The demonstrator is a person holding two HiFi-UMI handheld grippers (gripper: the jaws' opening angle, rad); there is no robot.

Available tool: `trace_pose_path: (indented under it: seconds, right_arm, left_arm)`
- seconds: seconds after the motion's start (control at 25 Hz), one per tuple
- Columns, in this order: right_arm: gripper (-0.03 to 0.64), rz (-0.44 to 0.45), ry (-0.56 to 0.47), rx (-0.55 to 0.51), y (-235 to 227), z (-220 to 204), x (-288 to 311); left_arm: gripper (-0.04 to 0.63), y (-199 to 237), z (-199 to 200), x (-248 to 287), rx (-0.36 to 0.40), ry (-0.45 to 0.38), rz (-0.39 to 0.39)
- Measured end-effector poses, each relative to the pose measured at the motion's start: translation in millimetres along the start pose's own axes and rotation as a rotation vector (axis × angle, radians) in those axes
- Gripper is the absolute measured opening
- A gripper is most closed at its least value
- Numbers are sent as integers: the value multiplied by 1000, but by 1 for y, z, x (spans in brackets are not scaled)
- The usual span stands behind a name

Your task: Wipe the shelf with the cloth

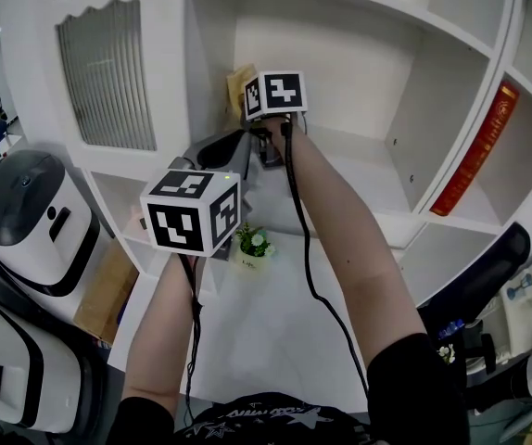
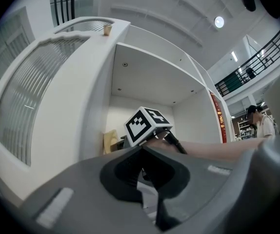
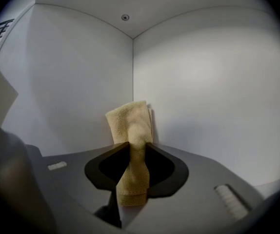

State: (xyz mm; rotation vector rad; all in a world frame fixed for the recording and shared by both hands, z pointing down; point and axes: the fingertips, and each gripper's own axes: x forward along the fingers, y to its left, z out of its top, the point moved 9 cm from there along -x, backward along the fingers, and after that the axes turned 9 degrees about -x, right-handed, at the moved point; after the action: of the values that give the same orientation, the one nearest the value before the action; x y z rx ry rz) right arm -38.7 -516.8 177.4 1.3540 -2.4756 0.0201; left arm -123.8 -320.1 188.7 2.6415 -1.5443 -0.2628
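A tan cloth (image 3: 130, 130) is pinched between the jaws of my right gripper (image 3: 132, 152), which is shut on it. The cloth's upper end presses into the back corner of a white shelf compartment (image 3: 203, 91). In the head view the right gripper (image 1: 252, 109) reaches into that compartment with the cloth (image 1: 239, 82) at its tip, against the back left wall. My left gripper (image 1: 232, 142) hovers just below and left of it, outside the shelf (image 1: 368, 165). Its jaws meet at the tips with nothing between them, so the left gripper (image 2: 142, 149) is shut.
A small potted plant (image 1: 252, 242) stands on the ledge below. A red book spine (image 1: 477, 151) leans in the right compartment. A ribbed-glass cabinet door (image 1: 108, 63) is at the left. White machines (image 1: 25, 221) and a cardboard box (image 1: 104, 290) stand at lower left.
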Motion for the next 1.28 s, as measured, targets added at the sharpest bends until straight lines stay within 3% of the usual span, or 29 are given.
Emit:
trace_pose_path:
  seconds: [0.48, 0.68, 1.28]
  right_arm:
    - [127, -79, 65, -30, -41, -13, -21]
    - [127, -164, 76, -38, -70, -25, -51]
    - [127, -435, 101, 106, -153, -64, -131]
  left_arm:
    - [0, -5, -8, 15, 1, 28, -13]
    - [0, -15, -6, 22, 3, 23, -36]
    - [1, -51, -9, 35, 13, 42, -111]
